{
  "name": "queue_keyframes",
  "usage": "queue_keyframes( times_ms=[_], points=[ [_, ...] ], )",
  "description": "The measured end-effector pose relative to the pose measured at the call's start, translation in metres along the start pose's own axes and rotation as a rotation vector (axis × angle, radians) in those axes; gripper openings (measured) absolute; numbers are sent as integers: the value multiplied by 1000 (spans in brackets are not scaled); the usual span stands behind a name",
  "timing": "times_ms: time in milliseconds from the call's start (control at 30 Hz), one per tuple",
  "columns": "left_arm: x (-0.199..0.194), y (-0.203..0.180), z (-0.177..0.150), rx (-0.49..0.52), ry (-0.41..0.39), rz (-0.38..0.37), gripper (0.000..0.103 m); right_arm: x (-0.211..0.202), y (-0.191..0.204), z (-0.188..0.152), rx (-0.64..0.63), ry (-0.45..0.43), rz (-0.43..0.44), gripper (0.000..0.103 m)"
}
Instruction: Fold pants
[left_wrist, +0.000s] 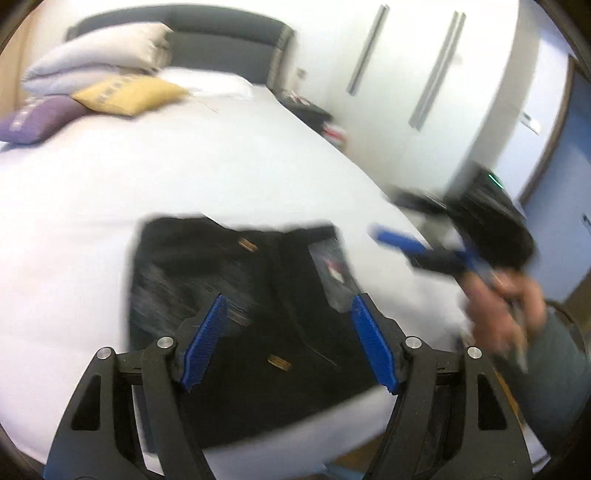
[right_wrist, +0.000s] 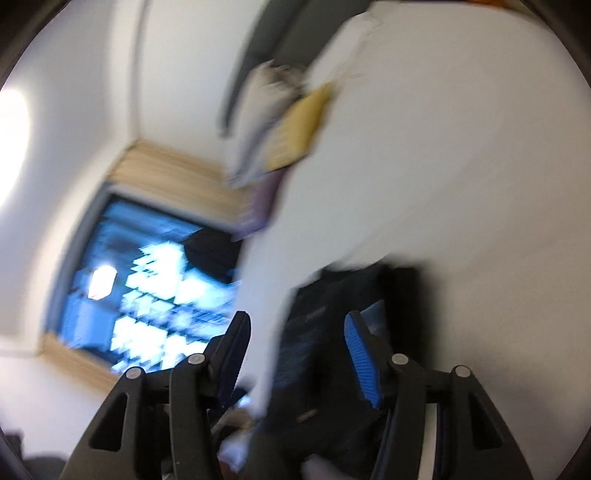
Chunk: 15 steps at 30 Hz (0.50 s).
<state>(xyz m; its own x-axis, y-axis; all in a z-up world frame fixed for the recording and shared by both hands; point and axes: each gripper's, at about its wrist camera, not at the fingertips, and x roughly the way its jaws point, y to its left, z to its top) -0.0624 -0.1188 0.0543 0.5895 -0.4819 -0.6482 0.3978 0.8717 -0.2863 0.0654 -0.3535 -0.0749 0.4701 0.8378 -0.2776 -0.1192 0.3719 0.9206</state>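
The black pants (left_wrist: 258, 314) lie folded in a compact rectangle on the white bed (left_wrist: 184, 166), near its front edge. My left gripper (left_wrist: 288, 325) is open and empty, hovering just above the pants. My right gripper (left_wrist: 424, 251) shows blurred at the right of the left wrist view, held in a hand off the bed's side. In the right wrist view the right gripper (right_wrist: 295, 347) is open and empty, tilted sideways, with the pants (right_wrist: 332, 332) beyond its fingers.
Pillows in white, yellow (left_wrist: 129, 96) and purple are stacked at the head of the bed by a dark headboard. A white wardrobe (left_wrist: 424, 74) stands to the right. A window (right_wrist: 147, 288) shows in the right wrist view.
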Motion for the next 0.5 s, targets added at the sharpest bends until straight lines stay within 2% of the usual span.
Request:
queue_keyframes(
  times_ms=[100,167,200,233,267,300,333,433,467,500],
  points=[
    [5,35,-1,-38,1,23,70,20,3,-37,-8,76,68,58],
    [19,44,-19,-44,77,57,69,38,-17,-63,26,137,0,58],
    [26,45,-31,-43,100,57,69,43,-31,-73,37,155,-66,46],
    [29,47,-47,-31,109,68,69,45,-45,-82,37,145,-100,28],
    [31,49,-61,-22,118,82,69,38,-57,-86,59,104,-112,0],
    [30,49,-71,-10,113,87,69,29,-69,-88,114,83,-110,0],
    [23,47,-77,6,93,92,69,20,-78,-89,169,73,-66,0],
    [10,43,-80,2,91,82,70,-3,-66,-84,104,72,-158,3],
    [4,44,-74,-8,82,74,70,-7,-60,-79,89,78,-174,13],
    [1,44,-65,-14,61,64,70,-11,-47,-71,64,70,-193,37]
  ],
)
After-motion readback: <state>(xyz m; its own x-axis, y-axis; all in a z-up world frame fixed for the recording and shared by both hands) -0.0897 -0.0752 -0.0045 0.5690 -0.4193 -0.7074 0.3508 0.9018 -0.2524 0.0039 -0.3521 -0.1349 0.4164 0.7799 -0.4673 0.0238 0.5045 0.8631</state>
